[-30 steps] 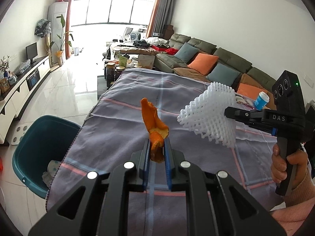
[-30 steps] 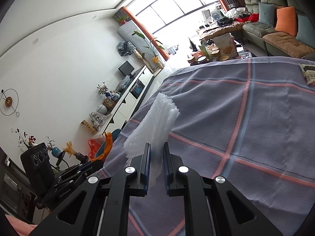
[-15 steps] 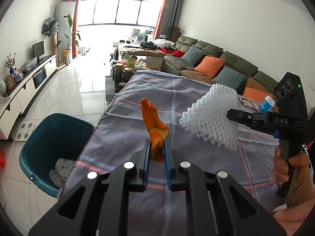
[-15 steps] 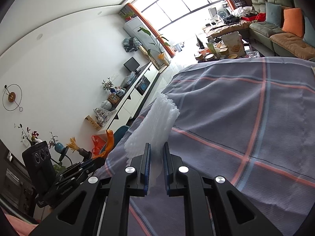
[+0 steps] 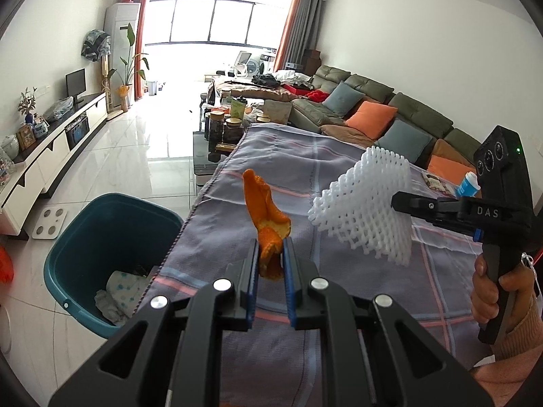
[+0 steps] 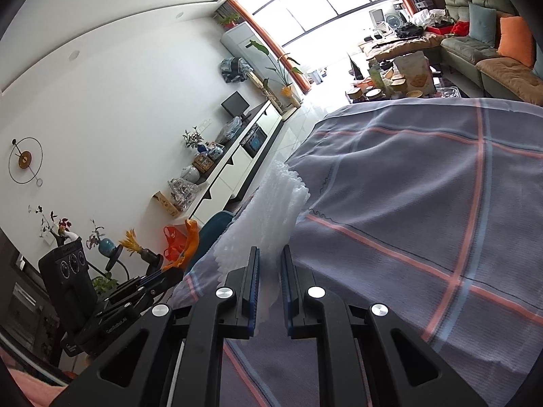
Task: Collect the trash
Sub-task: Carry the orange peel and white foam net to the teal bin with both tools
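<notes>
Left gripper (image 5: 269,264) clamping orange peel (image 5: 266,210), right gripper (image 6: 269,271) pinching foam net (image 6: 268,210) (white), teal bin (image 5: 85,237) nearby

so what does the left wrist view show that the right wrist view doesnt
Only the left wrist view shows inside the teal bin, with crumpled white trash at the bottom, and the blue-capped bottle. Only the right wrist view shows the wall clock. Both show the left gripper shut on the orange peel and the right gripper shut on the white foam net, over the plaid cloth.
</notes>
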{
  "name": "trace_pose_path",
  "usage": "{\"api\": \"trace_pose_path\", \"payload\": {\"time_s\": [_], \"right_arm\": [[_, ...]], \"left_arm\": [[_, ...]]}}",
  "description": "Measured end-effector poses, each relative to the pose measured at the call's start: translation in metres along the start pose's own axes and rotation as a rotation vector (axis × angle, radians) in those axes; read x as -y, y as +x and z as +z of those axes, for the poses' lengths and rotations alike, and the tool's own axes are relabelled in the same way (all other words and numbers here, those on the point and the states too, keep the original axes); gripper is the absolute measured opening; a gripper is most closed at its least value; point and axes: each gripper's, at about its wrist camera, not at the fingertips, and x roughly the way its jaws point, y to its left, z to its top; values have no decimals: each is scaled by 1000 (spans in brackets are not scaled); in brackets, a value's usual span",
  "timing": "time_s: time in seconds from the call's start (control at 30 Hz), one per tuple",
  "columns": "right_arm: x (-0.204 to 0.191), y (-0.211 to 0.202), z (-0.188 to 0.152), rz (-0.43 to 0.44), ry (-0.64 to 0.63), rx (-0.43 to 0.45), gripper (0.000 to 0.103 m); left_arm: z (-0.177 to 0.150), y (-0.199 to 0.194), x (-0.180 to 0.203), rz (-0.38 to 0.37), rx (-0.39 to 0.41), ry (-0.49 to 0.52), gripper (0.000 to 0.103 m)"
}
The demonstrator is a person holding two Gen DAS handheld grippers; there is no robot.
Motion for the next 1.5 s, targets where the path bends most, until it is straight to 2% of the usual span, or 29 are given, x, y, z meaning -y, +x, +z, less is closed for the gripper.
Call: {"api": "trace_pose_path", "payload": {"time_s": [1.5], "right_arm": [[-27, 49, 10, 74, -88, -92, 12]], "left_arm": [[2, -14, -50, 122, 44, -83, 15]]}}
